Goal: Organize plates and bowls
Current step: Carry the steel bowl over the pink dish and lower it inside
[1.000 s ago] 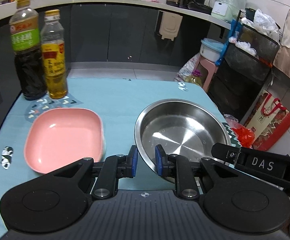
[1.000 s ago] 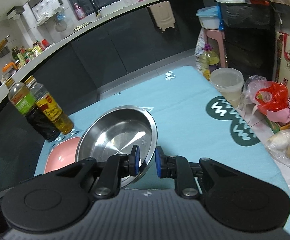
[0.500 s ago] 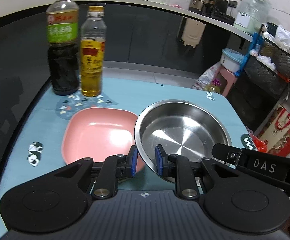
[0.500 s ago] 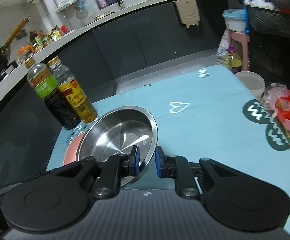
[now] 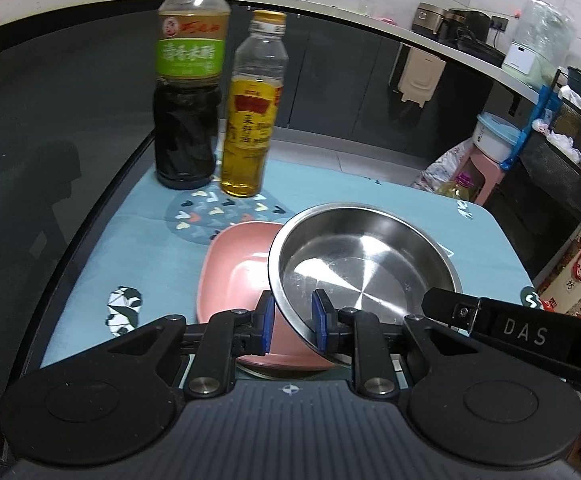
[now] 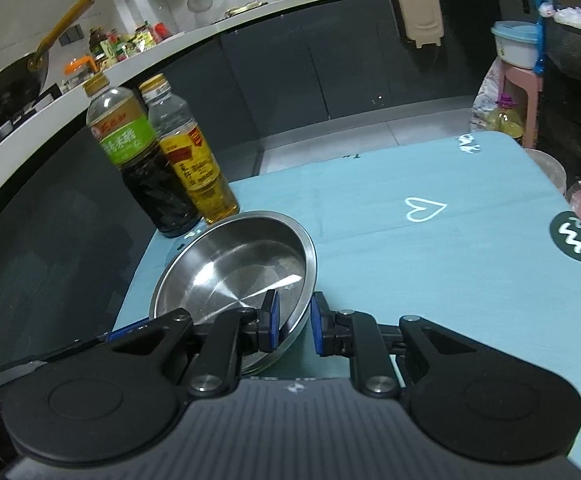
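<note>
Both grippers pinch the steel bowl's [image 5: 364,264] rim between their jaws; only the left view shows the pink plate [image 5: 236,276] beneath, left of its jaws.

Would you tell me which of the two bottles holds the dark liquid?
The green-labelled bottle, standing left of the yellow-labelled bottle, whose liquid is golden.

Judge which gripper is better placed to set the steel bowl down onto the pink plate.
Neither alone: the left gripper and right gripper each straddle the steel bowl rim on opposite sides. The bowl already overlaps the pink plate, so probably lower it together.
</note>
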Available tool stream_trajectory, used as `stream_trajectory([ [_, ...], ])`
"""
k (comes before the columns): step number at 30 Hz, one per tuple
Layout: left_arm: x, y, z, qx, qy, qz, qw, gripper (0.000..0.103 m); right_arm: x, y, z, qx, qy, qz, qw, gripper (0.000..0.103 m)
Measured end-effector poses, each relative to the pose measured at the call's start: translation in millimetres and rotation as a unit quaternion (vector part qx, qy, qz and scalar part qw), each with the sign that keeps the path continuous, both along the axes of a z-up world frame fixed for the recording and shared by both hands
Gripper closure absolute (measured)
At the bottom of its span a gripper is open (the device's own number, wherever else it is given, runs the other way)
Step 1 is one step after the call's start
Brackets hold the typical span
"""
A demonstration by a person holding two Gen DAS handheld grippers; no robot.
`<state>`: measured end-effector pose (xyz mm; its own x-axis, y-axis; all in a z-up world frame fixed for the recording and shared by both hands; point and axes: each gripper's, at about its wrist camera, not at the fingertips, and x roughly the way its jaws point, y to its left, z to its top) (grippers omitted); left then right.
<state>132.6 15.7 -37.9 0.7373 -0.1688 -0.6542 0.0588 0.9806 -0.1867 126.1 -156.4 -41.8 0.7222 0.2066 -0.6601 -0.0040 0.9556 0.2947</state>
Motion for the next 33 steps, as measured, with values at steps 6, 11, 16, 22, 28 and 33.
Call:
stream_trajectory([
  [6,9,17,-7,-0.005,0.007,0.014,0.9999,0.084,10,18,-4,-0.011,0.008,0.014,1.000,0.086],
  [11,13,26,-12,-0.004,0.012,0.019,0.9997,0.084,16,30,-8,-0.016,0.015,0.023,0.999,0.086],
  [16,18,29,-19,-0.003,0.019,0.019,0.9996,0.084,22,36,-15,-0.020,0.023,0.028,0.999,0.086],
  [22,23,30,-25,-0.003,0.026,0.018,0.9995,0.084,27,39,-21,-0.025,0.033,0.026,0.999,0.086],
  [28,27,31,-29,-0.002,0.032,0.018,0.9993,0.084,30,40,-26,-0.025,0.039,0.027,0.999,0.086],
  [33,30,30,-33,0.000,0.039,0.017,0.9991,0.084,32,41,-29,-0.026,0.044,0.026,0.998,0.086],
])
